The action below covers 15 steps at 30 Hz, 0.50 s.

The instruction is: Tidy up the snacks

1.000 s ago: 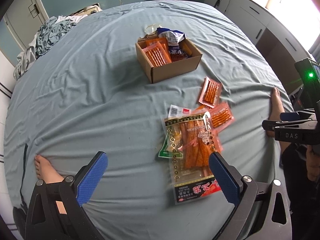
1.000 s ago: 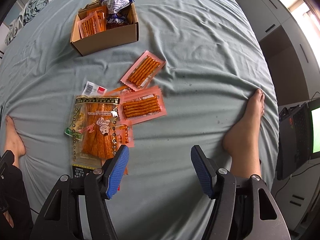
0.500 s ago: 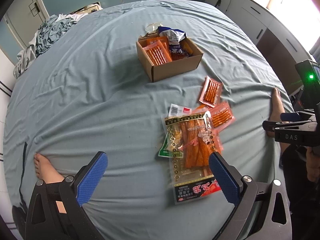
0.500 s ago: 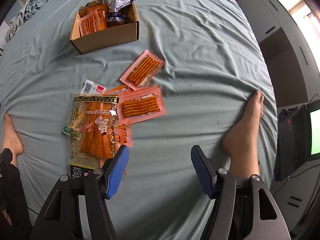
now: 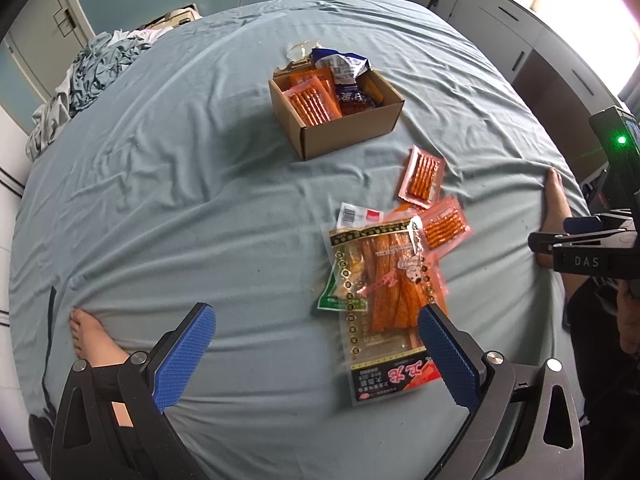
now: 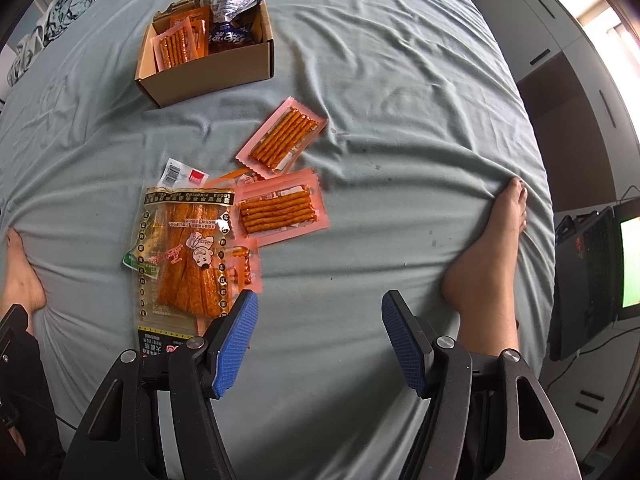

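Note:
A brown cardboard box (image 5: 348, 132) (image 6: 216, 74) stands on the bed and holds orange stick packets and a blue-white bag (image 6: 230, 4). In front of it lie loose snacks: a large clear bag of orange strips (image 5: 386, 280) (image 6: 186, 252), two pink packets of orange sticks (image 6: 284, 138) (image 6: 280, 208), and smaller packets half under the large bag. My left gripper (image 5: 314, 354) is open and empty, above the bed left of the large bag. My right gripper (image 6: 320, 338) is open and empty, just right of the large bag's near end.
The bed is covered by a grey-blue sheet (image 5: 160, 160). Bare feet rest at its near edge (image 5: 86, 336) (image 6: 492, 248). Crumpled bedding (image 5: 92, 68) lies at the far left. White cabinets (image 5: 520, 40) and a laptop (image 6: 592, 280) stand to the right.
Both views have shifted slightly; the snacks and box sit a little lower and closer in the frames. Both grippers stay open and empty.

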{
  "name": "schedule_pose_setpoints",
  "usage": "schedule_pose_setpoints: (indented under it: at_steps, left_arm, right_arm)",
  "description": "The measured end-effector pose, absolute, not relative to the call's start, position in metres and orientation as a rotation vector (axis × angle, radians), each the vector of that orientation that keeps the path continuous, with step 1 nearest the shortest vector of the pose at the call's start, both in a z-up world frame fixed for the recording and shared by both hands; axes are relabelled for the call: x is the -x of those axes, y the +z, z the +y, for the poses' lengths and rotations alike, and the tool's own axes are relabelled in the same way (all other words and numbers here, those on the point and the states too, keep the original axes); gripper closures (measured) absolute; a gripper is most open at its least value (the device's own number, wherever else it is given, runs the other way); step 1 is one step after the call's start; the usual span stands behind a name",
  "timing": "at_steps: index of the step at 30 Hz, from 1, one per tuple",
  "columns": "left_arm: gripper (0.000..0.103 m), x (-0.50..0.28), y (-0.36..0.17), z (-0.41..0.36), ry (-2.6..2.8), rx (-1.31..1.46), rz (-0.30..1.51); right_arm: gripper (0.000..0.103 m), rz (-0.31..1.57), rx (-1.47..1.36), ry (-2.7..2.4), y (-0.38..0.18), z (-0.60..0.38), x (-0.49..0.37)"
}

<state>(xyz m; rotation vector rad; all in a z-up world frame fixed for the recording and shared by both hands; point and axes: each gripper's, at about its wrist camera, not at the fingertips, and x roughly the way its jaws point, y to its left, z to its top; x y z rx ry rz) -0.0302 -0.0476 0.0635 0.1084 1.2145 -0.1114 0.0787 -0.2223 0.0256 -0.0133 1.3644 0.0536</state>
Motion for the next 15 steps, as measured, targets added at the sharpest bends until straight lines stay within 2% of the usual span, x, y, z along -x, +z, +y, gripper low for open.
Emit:
schedule_pose_setpoints:
  at_steps: [15]
  left_arm:
    - [0.000, 0.017, 0.032, -0.035, -0.124, -0.161, 1.262]
  right_arm:
    - [0.040, 1.542, -0.191, 0.054, -0.052, -0.255, -0.131]
